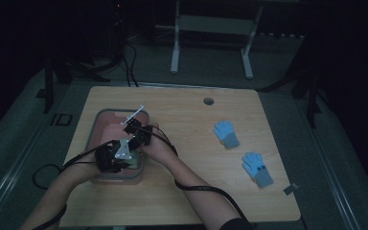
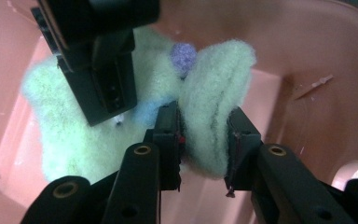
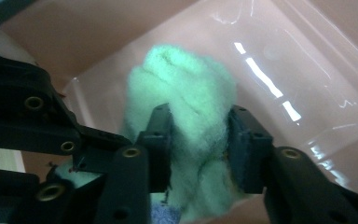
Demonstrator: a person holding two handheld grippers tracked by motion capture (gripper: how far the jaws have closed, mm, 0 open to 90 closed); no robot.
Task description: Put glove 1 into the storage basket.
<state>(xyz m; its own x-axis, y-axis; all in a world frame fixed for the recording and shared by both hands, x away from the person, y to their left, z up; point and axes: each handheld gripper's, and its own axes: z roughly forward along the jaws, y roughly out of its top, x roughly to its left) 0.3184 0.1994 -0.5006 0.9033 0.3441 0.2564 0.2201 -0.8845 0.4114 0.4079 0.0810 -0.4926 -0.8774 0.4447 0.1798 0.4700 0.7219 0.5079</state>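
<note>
A fuzzy pale green cloth item (image 2: 214,93) with a purple pompom (image 2: 183,55) and a light blue patch lies inside a pink bin (image 1: 99,120) at the table's left. My left gripper (image 2: 204,140) pinches a raised fold of it between its pads. My right gripper (image 3: 200,140) clasps another bunched part of the same green cloth (image 3: 186,88), which touches both pads. In the high view both grippers reach down into the bin, the left gripper (image 1: 120,155) at the near side and the right gripper (image 1: 139,132) just beyond it, close together.
Two blue gloves with grey cuffs lie on the wooden table to the right, one (image 1: 226,133) farther off and one (image 1: 257,168) nearer. A white stick (image 1: 133,115) rests across the bin's far rim. A round hole (image 1: 208,101) sits near the table's far edge.
</note>
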